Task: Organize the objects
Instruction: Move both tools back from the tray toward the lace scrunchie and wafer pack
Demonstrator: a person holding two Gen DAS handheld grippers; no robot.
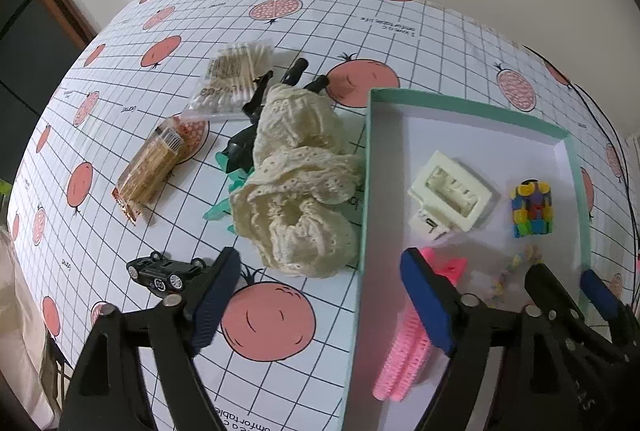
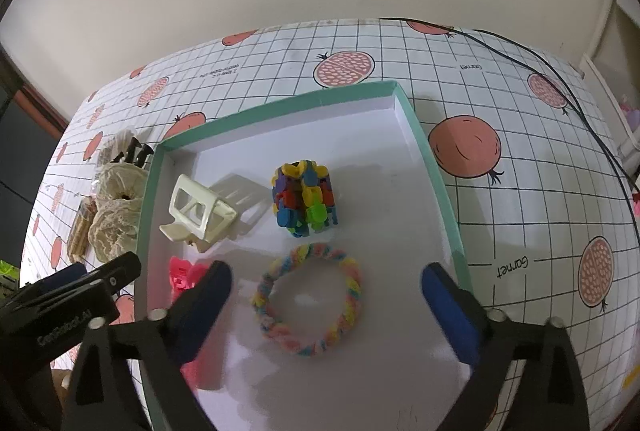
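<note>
Right wrist: pastel bracelet (image 2: 310, 297) lies inside box (image 2: 280, 102)

pink comb (image 1: 402, 359) partly behind tongs

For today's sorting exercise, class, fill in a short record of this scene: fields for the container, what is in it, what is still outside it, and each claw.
container: shallow mint-green cardboard tray
inside: cream plastic hair clip; multicoloured block toy; pastel braided ring; pink comb
outside: cream lace scrunchies; black toy car; cotton swab packet
left claw: open, empty
right claw: open, above ring
</note>
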